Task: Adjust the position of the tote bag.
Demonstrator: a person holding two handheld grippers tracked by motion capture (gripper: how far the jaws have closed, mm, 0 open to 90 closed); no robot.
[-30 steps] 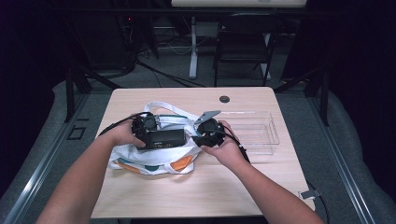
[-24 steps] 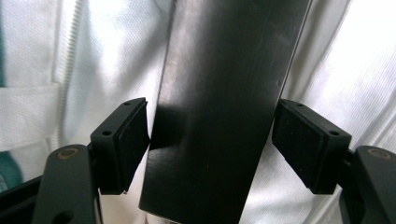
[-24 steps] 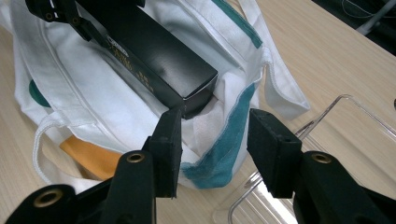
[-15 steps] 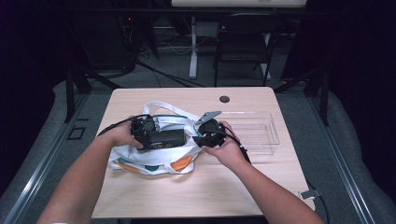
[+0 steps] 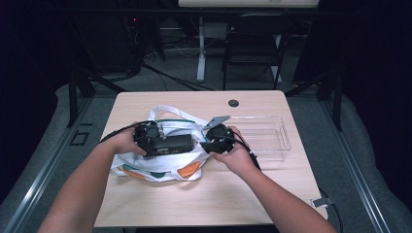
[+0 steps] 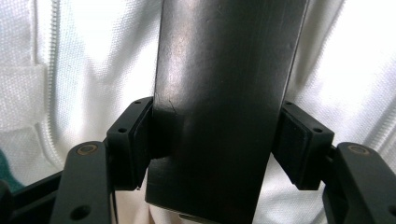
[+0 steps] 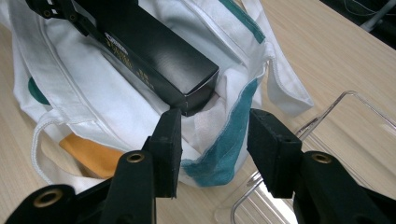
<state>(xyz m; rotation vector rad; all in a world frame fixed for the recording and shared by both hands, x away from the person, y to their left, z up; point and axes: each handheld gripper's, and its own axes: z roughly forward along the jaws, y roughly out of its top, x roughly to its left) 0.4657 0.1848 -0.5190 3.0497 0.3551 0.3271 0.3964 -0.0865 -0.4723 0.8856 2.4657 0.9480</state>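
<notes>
A white cloth bag with teal and orange patches lies on the table. A long black box rests over the bag's mouth. My left gripper grips the box's left end. Its jaws have just been closing, and in the left gripper view both pads press the sides of the box. My right gripper is at the bag's right side. In the right gripper view its jaws stand apart, with the bag's teal-edged rim loose between them and the box end just beyond.
A clear plastic tray stands right of the bag, beside my right hand, and its rim appears in the right gripper view. A small dark round cap sits near the table's far edge. Chairs and cables stand beyond the table.
</notes>
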